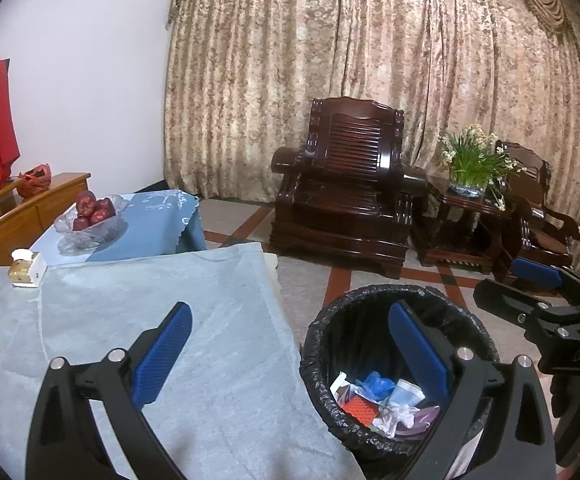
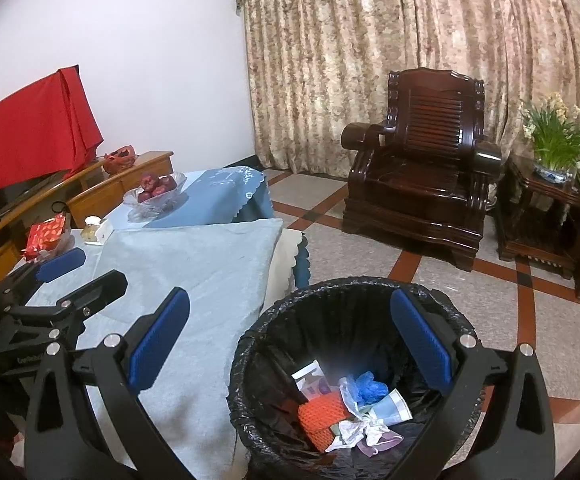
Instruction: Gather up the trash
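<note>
A soft, matt pale-blue cloth (image 2: 194, 264) covers the desk. The bin's black plastic liner (image 2: 290, 320) is crinkled and glossy. The armchair (image 1: 346, 196) is dark polished wood (strongly reflective). The fruit bowl (image 1: 90, 226) looks like cut glass.

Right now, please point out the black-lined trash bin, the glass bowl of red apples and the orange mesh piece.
Black-lined trash bin (image 2: 290, 300): right wrist view, far rim.
Glass bowl of red apples (image 1: 90, 236): left wrist view, front wall.
Orange mesh piece (image 2: 320, 420): right wrist view, middle.
</note>
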The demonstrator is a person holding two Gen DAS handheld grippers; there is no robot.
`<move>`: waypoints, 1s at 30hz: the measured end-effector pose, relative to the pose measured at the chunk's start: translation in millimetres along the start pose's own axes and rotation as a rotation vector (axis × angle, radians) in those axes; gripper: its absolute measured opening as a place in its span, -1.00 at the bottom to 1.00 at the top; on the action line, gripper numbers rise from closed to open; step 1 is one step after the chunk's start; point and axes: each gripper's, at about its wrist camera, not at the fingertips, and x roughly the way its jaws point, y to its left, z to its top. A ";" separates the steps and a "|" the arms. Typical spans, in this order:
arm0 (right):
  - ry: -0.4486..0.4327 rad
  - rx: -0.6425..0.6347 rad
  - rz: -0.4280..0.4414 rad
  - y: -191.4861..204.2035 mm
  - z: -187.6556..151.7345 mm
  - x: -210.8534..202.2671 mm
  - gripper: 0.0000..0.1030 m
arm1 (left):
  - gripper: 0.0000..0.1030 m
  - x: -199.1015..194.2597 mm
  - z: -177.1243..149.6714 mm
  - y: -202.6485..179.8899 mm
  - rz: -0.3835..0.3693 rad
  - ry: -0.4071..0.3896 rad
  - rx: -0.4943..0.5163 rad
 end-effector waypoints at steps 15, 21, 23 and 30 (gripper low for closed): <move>0.000 0.000 -0.001 0.6 0.1 0.1 0.90 | 0.88 -1.2 -0.4 -0.1 0.000 -0.001 0.001; 0.001 0.000 -0.001 0.9 0.5 0.5 0.90 | 0.88 -1.7 -0.5 0.2 0.000 -0.002 0.002; 0.001 0.001 0.000 0.6 0.3 0.4 0.90 | 0.88 -2.3 -0.8 0.5 0.001 -0.003 0.002; 0.001 0.000 0.000 0.0 0.3 0.0 0.90 | 0.88 -2.2 -0.8 0.0 0.001 -0.003 0.002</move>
